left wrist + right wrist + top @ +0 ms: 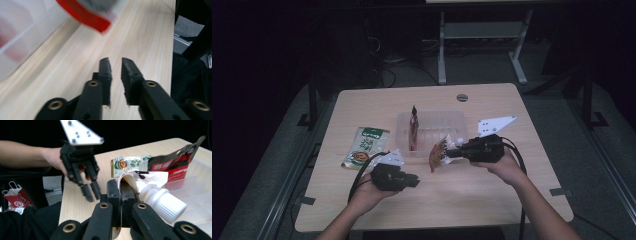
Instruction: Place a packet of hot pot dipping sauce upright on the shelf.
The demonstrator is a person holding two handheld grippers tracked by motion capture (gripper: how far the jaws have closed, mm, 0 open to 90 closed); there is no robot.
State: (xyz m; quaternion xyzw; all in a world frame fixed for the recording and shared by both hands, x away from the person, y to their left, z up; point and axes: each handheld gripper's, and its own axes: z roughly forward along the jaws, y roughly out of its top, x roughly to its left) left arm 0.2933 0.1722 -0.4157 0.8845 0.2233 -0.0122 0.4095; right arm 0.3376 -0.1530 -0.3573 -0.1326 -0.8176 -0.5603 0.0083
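My right gripper [449, 152] is shut on the edge of an orange-red spout pouch [437, 154] and holds it just above the table, by the front of the clear plastic tray [447, 116]. In the right gripper view the jaws [120, 185] pinch the pouch beside its white screw cap [163, 205]. My left gripper [414, 180] hovers to the lower left of the pouch. Its jaws [115, 60] stand a narrow gap apart with nothing between them, and the pouch's red edge [85, 15] is blurred ahead of them.
A red pouch [413, 127] stands upright in the left part of the tray. A green snack packet [364, 146] lies flat on the table to the tray's left. Bare wood stretches along the table's near edge. A red-and-white paper bag [17, 200] sits on the floor.
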